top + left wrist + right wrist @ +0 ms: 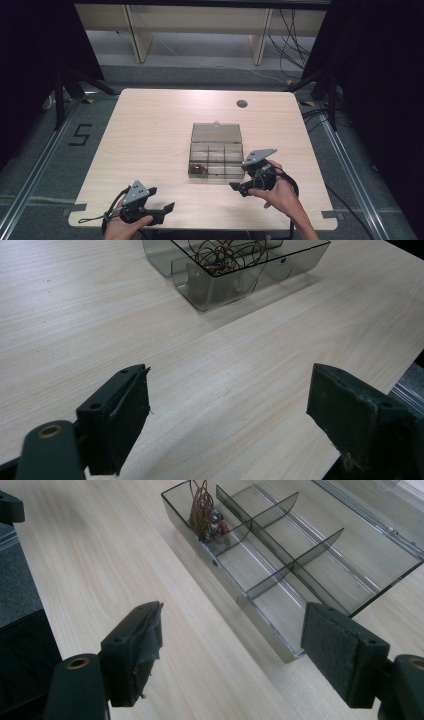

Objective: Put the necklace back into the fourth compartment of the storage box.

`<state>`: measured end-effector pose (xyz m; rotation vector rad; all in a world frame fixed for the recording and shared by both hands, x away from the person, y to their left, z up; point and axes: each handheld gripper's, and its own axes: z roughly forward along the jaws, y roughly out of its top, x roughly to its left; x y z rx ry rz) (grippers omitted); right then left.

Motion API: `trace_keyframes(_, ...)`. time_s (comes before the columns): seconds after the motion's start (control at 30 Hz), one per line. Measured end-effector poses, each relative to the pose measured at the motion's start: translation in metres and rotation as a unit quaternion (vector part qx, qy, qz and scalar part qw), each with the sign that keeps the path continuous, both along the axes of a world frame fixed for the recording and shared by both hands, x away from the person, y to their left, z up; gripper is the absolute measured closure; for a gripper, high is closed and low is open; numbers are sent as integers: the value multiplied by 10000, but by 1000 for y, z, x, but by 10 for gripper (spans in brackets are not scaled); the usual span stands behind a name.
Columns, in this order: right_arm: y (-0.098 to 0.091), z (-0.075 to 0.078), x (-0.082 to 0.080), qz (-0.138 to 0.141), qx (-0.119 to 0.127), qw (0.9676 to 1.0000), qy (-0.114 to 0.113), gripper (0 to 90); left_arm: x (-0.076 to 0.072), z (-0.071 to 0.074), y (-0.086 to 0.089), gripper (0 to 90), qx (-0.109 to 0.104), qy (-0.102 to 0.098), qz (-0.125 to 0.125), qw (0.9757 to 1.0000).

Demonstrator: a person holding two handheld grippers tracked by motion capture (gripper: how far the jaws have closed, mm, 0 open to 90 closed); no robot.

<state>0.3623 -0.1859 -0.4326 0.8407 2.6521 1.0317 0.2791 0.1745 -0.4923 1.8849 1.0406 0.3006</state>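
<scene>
left gripper (162, 207) agape, right gripper (239, 188) agape

Black "5" on floor (80, 135) (left of table (150, 130)).

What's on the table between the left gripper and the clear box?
Nothing: in the high view, bare wood runs from the left gripper to the clear box.

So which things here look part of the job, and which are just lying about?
Likely the job:
clear divided box, lid open
coiled wire bundle in a corner compartment
left gripper, right gripper, both jaws open and empty

Just about:
table
floor cables
</scene>
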Motion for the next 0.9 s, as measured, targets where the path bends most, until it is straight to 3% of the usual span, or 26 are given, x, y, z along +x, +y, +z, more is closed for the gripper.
trace_keyframes(0.03, 0, 1, -1, -52, 5, 9999, 101, 253, 0, 1, 1, 166, 85, 2, -31, 10000)
trace_keyframes(0.13, -2, 1, -4, -151, -65, 9997, 199, 248, 0, 0, 0, 166, 5, -2, -13, 10000)
trace_keyframes(0.17, -3, 0, -2, -50, -97, 9999, 101, 246, 0, 0, 0, 166, -5, 4, -13, 10000)
trace_keyframes(0.27, -5, -1, -3, -80, -82, 9998, 169, 240, 0, 0, 0, 166, -10, 4, -1, 10000)
trace_keyframes(0.3, -6, -3, -2, -60, -63, 9999, 84, 239, 0, 0, 1, 166, 63, 1, -9, 10000)
trace_keyframes(0.37, -7, -2, -4, -147, -92, 9997, 188, 237, 0, 0, 1, 166, 68, 1, -13, 10000)
trace_keyframes(0.43, -9, -3, -4, -106, -104, 9998, 99, 235, 0, 0, 1, 166, 68, 2, -13, 10000)
trace_keyframes(0.5, -10, -2, -6, -256, -111, 9995, 167, 235, 0, 0, 0, 166, 4, 1, 19, 10000)
trace_keyframes(0.6, -13, -3, -4, -81, -65, 9999, 73, 233, 0, 0, 1, 166, 67, 2, -14, 10000)
trace_keyframes(0.7, -13, -4, -8, -284, -33, 9995, 130, 231, 0, 0, 1, 166, 26, -5, -18, 10000)
trace_keyframes(0.8, -15, -4, -8, -152, -48, 9998, 146, 228, 0, 0, 0, 166, 12, -1, -2, 10000)
trace_keyframes(0.87, -15, -6, -8, -88, 24, 10000, 37, 227, 0, 0, 1, 166, 39, -5, -23, 10000)
trace_keyframes(0.9, -14, -4, -11, -166, -7, 9998, 126, 226, 0, 0, 1, 166, 41, -4, -24, 10000)
